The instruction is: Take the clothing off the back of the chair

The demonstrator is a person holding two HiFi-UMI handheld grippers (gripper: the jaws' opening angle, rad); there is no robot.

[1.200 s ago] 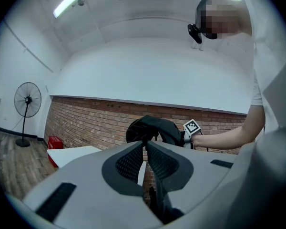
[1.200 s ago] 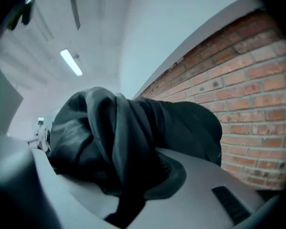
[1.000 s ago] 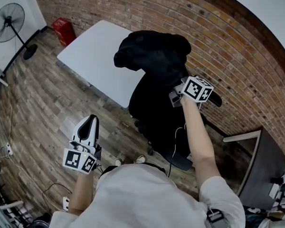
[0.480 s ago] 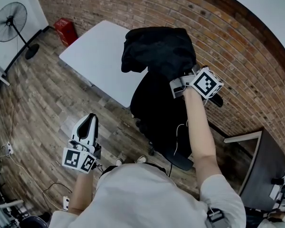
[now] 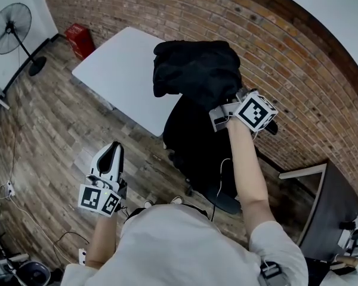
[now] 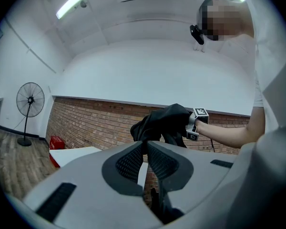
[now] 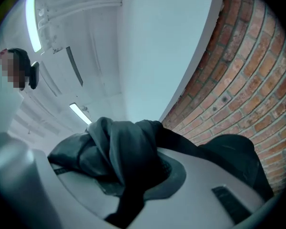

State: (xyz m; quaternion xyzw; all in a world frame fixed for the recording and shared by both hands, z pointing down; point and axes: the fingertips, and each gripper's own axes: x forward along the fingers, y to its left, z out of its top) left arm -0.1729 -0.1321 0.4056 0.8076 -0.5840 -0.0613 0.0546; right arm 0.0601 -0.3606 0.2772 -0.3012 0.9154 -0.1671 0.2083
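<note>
A black garment [image 5: 194,67] hangs bunched in the air above the back of the black office chair [image 5: 197,145]. My right gripper [image 5: 219,111] is shut on its near edge, and the fingertips are buried in the cloth. In the right gripper view the garment [image 7: 117,149] drapes over and between the jaws, in front of a brick wall. My left gripper [image 5: 110,158] hovers low at the left, away from the chair, shut with nothing in it. In the left gripper view its jaws meet at the tip, and the garment [image 6: 162,122] shows beyond them, by the right gripper's marker cube [image 6: 199,114].
A white table [image 5: 116,70] stands just left of the chair, against the curved brick wall [image 5: 298,70]. A floor fan [image 5: 11,30] and a red box [image 5: 79,39] are at the far left. A dark desk [image 5: 331,210] sits at the right. Cables lie on the wooden floor.
My right gripper has risen with the garment, which lifted up off the chair back and bunched higher. The left gripper stayed still.
</note>
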